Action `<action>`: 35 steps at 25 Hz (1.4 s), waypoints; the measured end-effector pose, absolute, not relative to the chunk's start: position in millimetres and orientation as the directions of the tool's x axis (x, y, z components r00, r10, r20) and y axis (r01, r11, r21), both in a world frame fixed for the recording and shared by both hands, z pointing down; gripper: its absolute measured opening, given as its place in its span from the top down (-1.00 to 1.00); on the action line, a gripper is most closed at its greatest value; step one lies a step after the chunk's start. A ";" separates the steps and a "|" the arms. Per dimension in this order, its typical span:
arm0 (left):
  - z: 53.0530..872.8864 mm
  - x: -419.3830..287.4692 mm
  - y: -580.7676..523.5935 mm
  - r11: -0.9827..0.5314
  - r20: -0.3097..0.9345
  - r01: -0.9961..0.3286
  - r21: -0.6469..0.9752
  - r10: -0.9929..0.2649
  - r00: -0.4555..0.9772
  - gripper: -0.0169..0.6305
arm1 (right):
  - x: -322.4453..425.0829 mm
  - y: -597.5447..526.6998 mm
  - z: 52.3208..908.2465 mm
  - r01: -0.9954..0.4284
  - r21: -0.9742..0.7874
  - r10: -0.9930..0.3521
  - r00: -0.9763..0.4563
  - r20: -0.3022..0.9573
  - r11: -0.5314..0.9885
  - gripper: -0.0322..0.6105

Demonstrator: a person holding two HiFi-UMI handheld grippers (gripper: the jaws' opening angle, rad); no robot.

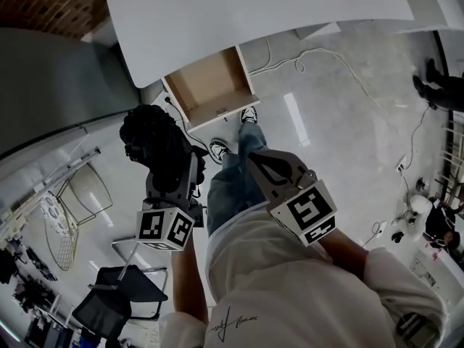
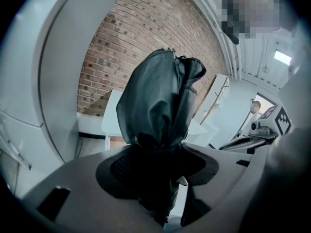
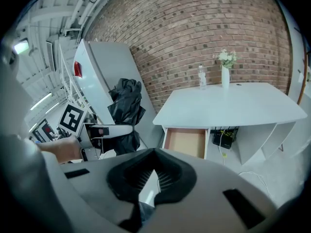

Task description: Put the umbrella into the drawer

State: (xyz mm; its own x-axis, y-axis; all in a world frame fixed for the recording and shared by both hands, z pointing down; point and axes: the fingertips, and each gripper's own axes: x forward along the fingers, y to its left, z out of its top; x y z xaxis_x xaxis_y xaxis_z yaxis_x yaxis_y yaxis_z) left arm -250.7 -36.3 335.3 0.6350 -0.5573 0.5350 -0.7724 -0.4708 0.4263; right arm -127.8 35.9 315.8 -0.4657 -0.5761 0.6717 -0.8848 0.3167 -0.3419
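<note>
Stage of task: pickup done, stowing left. White table (image 1: 254,6) ahead, with its drawer (image 1: 210,85) pulled open and bare inside. Folded black umbrella (image 2: 158,101) clamped in left gripper (image 2: 155,166), projecting beyond the jaws, not yet in drawer. Right gripper (image 3: 151,178) closed, empty.

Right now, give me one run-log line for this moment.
left gripper: jaws on umbrella | right gripper: jaws together, empty | drawer: open, empty
</note>
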 end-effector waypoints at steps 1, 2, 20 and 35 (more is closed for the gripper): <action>338.5 -250.5 -37.2 -0.467 0.541 -0.775 0.426 -0.555 0.632 0.18 | -126.6 34.7 317.2 -0.884 -0.346 -0.574 -0.467 0.673 0.314 0.87; 341.6 -250.6 -37.8 -0.462 0.548 -0.778 0.425 -0.553 0.628 0.18 | -125.8 34.4 318.8 -0.884 -0.349 -0.571 -0.468 0.675 0.312 0.87; 402.2 -229.8 -38.1 -0.467 0.647 -0.794 0.390 -0.475 0.597 0.18 | -94.3 41.9 360.1 -0.887 -0.368 -0.513 -0.461 0.724 0.278 0.87; 419.9 -226.0 -43.3 -0.496 0.677 -0.796 0.348 -0.454 0.579 0.18 | -98.8 57.8 368.2 -0.866 -0.387 -0.467 -0.498 0.731 0.317 0.87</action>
